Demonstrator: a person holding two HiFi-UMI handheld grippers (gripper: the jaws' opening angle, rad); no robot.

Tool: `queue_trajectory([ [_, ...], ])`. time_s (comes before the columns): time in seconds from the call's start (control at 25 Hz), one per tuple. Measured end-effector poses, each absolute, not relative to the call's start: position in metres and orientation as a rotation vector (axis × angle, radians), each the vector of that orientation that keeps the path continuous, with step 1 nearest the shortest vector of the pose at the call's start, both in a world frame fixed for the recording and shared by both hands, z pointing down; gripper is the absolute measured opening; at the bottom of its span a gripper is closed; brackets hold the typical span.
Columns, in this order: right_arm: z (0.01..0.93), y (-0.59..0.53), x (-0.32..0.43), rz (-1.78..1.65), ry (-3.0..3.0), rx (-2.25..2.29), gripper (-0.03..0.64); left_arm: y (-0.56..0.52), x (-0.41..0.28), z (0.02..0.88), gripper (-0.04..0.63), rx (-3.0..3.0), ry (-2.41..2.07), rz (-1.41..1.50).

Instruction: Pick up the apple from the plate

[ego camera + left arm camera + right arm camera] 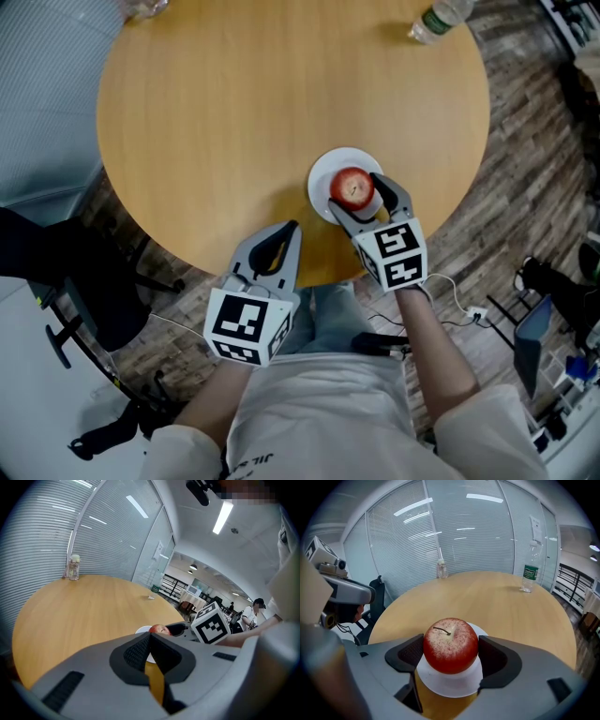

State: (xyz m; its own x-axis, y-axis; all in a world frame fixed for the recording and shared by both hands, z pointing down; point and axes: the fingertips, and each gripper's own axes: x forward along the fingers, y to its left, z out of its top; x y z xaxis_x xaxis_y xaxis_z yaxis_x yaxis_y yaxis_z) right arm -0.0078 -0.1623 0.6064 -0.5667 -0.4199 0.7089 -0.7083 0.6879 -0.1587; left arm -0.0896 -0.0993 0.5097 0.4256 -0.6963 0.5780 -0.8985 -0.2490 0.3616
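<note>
Looking at a red apple (pixel 450 645), set stem-up in the middle of a small white plate (pixel 450 689) close to the table's near edge. Gripped by the right gripper (pixel 450 657), touched on each flank at its widest part by the dark pads (pixel 410 653); not yet lifted, bottom resting on the plate. Probably firm and fairly weighty, with smooth, slightly slick skin: best held square across the middle, squeezed enough to stop slipping without bruising. Worth raising straight up so as not to drag the light plate along. Left gripper (pixel 287 236) pinched closed on nothing, held over the table's near edge, apart from the plate. Underneath, a round, bare wooden table (pixel 234 112); at its far side a clear plastic bottle (pixel 528 573) and a small jar (pixel 440 569). Beyond, glass walls with blinds, a dark chair (pixel 103 281), plank-pattern floor.
</note>
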Motion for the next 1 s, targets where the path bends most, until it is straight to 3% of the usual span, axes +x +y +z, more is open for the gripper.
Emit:
queue_trajectory([
  [1.0, 0.498, -0.147, 0.001, 0.514, -2.392, 0.931, 0.38, -0.092, -0.087, 0.453, 0.003, 2.135, -1.397, 0.356],
])
